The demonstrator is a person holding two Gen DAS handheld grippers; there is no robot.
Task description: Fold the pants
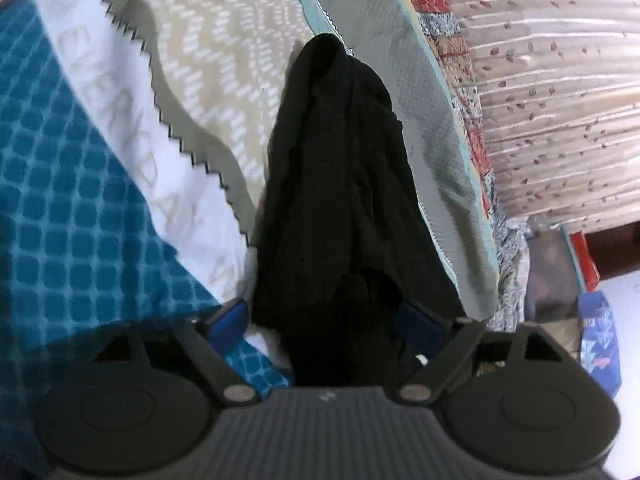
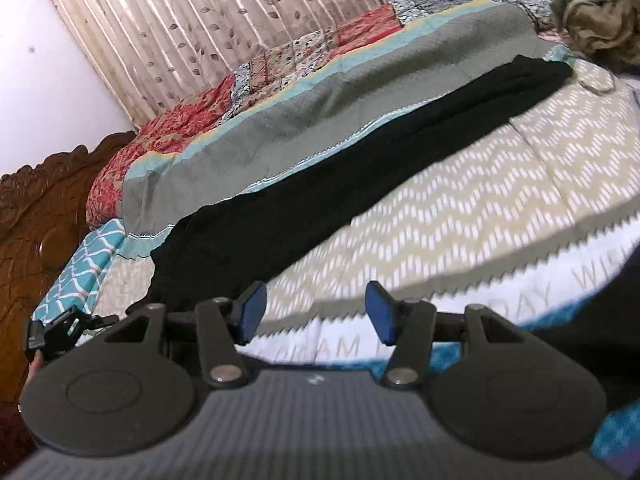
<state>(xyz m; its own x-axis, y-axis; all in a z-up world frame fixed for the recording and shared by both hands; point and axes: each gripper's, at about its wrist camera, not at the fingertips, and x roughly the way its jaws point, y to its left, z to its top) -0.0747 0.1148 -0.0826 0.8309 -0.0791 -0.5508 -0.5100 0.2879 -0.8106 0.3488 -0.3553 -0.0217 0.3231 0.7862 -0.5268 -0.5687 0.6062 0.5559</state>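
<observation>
Black pants point(image 1: 336, 184) lie stretched out long on the patterned bedspread point(image 1: 208, 80). In the left wrist view my left gripper point(image 1: 324, 320) stands wide open, with the near end of the pants bunched loosely between its blue pads point(image 1: 228, 316). In the right wrist view the pants point(image 2: 360, 152) run diagonally from lower left to upper right. My right gripper point(image 2: 316, 312) is open and empty, hovering above the bedspread point(image 2: 460, 216) just beside the pants. The other gripper point(image 2: 52, 334) shows at the left edge by the pants' near end.
A leaf-print curtain point(image 2: 180, 28) hangs behind the bed. A carved wooden headboard point(image 2: 44, 216) is at the left. A patchwork quilt point(image 2: 280, 68) lines the far side of the bed. A crumpled olive cloth point(image 2: 596, 12) lies at the far corner. Boxes point(image 1: 592, 312) stand beside the bed.
</observation>
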